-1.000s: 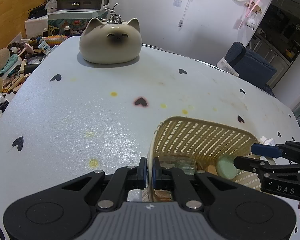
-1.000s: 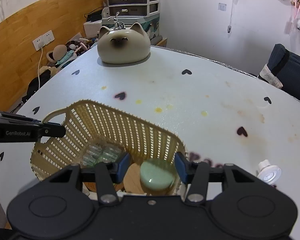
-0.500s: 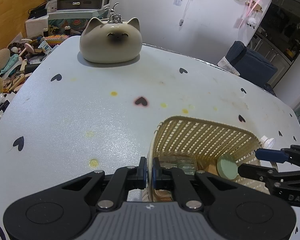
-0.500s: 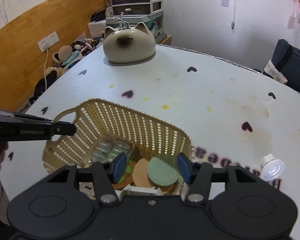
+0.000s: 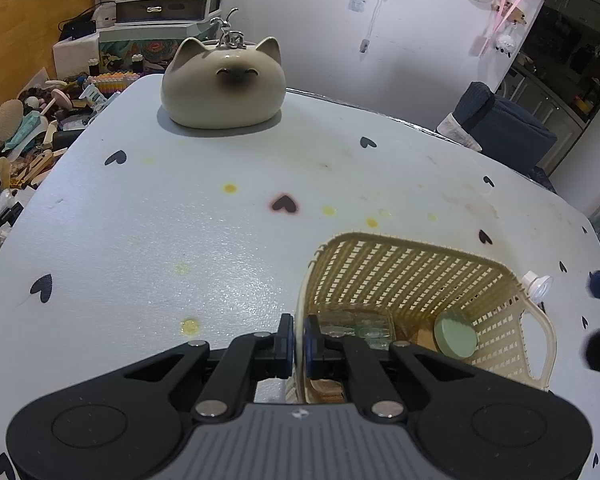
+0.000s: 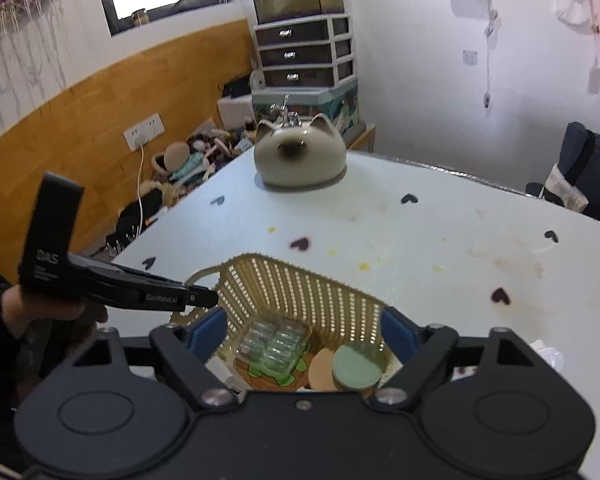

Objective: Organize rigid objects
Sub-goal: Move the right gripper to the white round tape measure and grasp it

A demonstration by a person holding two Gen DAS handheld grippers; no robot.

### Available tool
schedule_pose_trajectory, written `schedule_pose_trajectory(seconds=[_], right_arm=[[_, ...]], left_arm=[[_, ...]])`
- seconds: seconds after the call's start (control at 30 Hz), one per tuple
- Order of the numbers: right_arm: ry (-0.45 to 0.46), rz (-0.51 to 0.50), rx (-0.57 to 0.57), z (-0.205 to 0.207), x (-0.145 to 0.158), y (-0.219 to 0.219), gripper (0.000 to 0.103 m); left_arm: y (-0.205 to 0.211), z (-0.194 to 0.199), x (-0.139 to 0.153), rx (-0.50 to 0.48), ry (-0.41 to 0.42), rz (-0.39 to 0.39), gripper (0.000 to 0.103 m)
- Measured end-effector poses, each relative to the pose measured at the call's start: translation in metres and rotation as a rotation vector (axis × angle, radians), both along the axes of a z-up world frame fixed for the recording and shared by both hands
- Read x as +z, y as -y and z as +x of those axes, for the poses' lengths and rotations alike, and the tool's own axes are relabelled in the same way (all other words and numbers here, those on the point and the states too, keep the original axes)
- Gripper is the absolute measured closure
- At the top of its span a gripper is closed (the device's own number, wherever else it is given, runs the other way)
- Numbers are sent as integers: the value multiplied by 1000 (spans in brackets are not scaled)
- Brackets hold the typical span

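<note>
The left gripper pinches the near rim of the basket on the surface; the right gripper jaws are opening above it, empty. Contents beneath the green disc stay partly hidden.

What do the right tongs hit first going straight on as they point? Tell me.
Probably the green round lid in the basket. The right tongs, jaws opening with nothing pressed between them, aim down into it; depth is unclear.

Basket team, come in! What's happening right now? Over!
Left gripper shut on basket rim. Right gripper opening above basket, nothing between its fingers. Green disc lies inside. White suction cup outside on table.
</note>
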State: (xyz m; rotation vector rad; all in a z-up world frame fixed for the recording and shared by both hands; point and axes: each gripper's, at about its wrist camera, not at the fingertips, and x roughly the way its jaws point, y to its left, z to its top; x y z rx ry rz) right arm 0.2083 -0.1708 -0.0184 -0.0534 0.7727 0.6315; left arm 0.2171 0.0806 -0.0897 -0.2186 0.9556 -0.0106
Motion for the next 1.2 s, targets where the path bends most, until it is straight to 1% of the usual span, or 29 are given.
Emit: schedule_pose_trajectory(seconds=[0.03,0.2,0.23,0.3,0.53,0.67,0.73,0.77,0.8,0.83,0.87,0.93,1.0,1.07,1.2], right_arm=[[4,2,-6,-2,2,5,10],[24,-12,-66,-11,4,30,3],[27,-16,-79,-13,3,35,3],[34,-42,-97,-16,-1,44,1],[47,-161,-160,-26,-38,67,0],[2,-201,-169,-27,-66,75,1],[-23,-192,-160,-28,-79,76,8],[-31,-192,-154,-28,-85,76,9],[-41,-198,-146,-28,-92,75,13],[-50,-206,-137,-28,-98,73,19],[-64,-214,-131,-27,-104,71,23],[-95,-219,-122,-23,-116,67,34],[-114,-214,-128,-20,-123,65,38],[-124,-210,-138,-16,-128,63,39],[-132,-193,-148,-9,-132,60,46]], left_arm=[[0,0,0,0,0,1,97],[2,0,1,1,-1,6,97],[2,0,1,2,-2,7,97],[2,1,1,2,-2,10,97],[3,2,0,2,-6,16,97],[4,3,1,2,-9,21,97],[4,3,1,2,-9,23,97],[4,3,1,3,-9,22,97],[4,3,1,4,-9,21,97],[4,2,1,5,-9,20,97],[4,2,0,5,-9,19,97],[3,2,0,7,-9,18,97],[3,2,1,10,-9,13,97],[2,2,1,13,-8,7,97],[2,2,0,15,-7,4,97]])
